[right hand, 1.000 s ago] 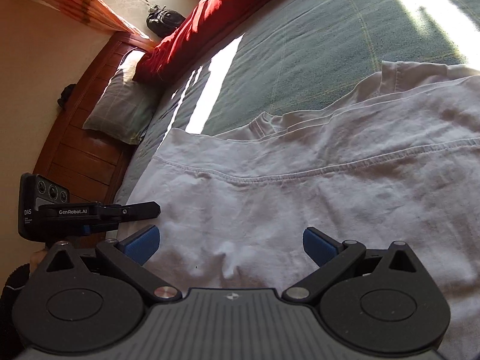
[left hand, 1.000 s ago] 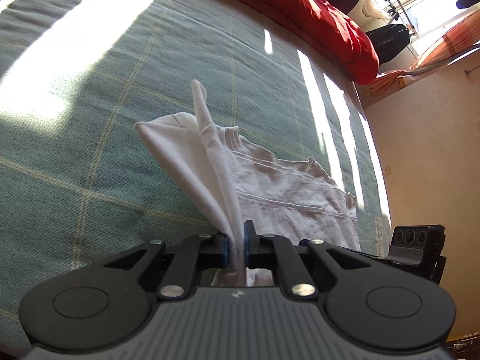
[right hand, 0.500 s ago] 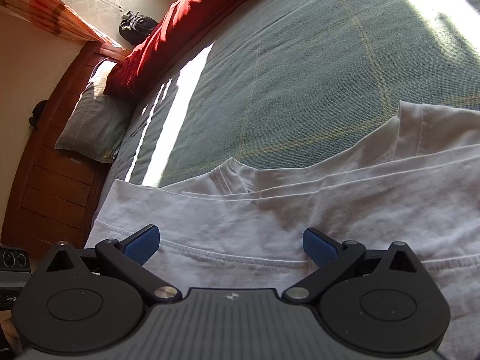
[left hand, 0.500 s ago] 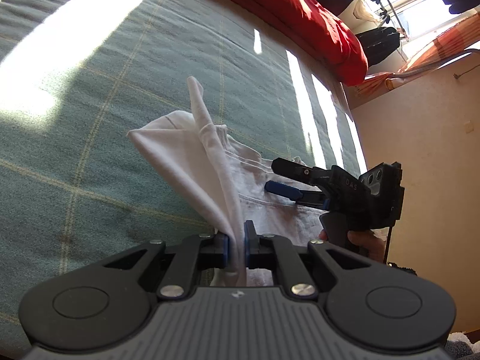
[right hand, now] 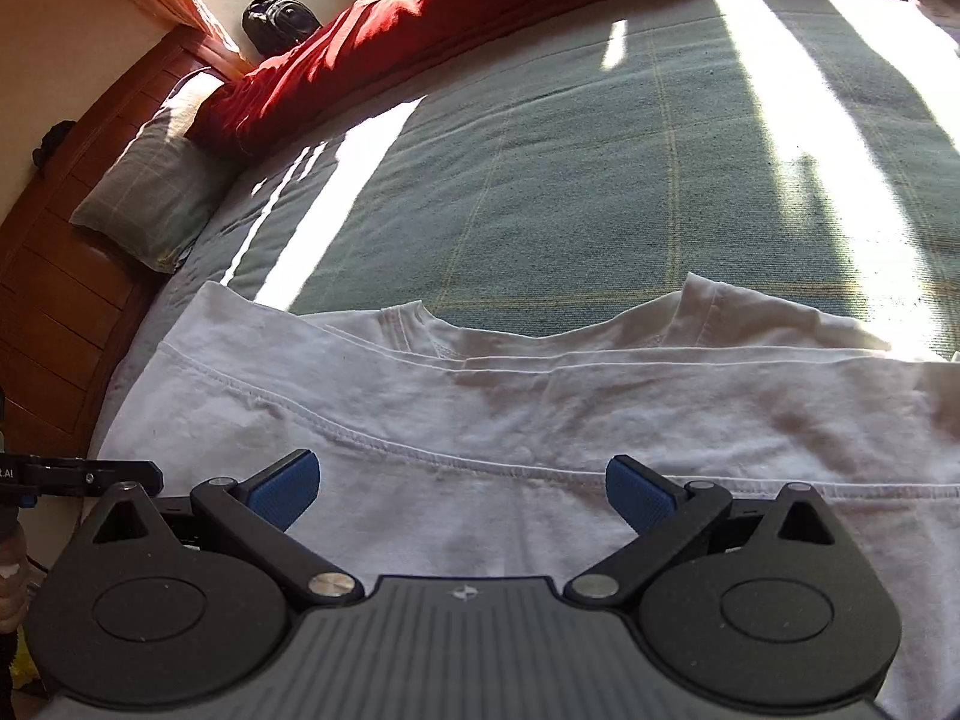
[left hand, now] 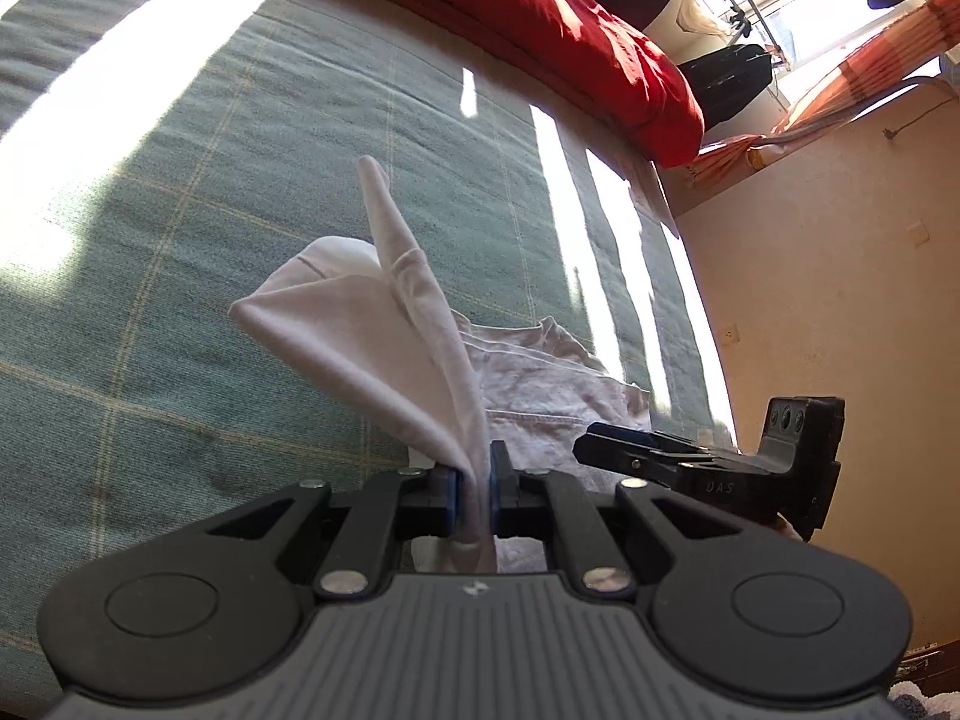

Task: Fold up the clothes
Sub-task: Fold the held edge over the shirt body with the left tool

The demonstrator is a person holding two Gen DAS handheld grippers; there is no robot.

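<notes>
Pinching a bunched edge of the white T-shirt [left hand: 384, 324] between blue pads, left gripper [left hand: 474, 495] nearly closed on the cloth, fabric rising from the jaws in a taut peaked fold. Lower end of that pinched cloth hidden behind the gripper body. Rest of the garment lying flat on the green checked blanket [left hand: 180, 240], collar toward the far side, near part cut off by the gripper housing. Hard to tell which part of the shirt is clamped: possibly a sleeve or a side hem.

Hovering just over the shirt [right hand: 540, 420] near its stitched hem, right gripper [right hand: 462, 492] spread wide, blue pads [right hand: 282, 489] well apart, nothing between them. Cannot tell whether the pads touch the cloth. Seen side-on from the left wrist, same right gripper [left hand: 708, 462] low at the right, fingers overlapping so the gap is not readable there; a sliver of the holding hand barely visible beneath it, mostly hidden.

At the left edge of the right-wrist view, only the tip of the left gripper [right hand: 78, 477] showing, cut off by the frame, with part of a hand [right hand: 12, 576] below it.

Lying along the far side of the bed, red duvet [right hand: 420, 30], and beside it a pale pillow [right hand: 144, 192] against a wooden headboard [right hand: 60, 276]. Blown out by sun stripes, patches of blanket and the shirt's right end. Dark bag [right hand: 279, 15] on the wall behind, details unclear.
</notes>
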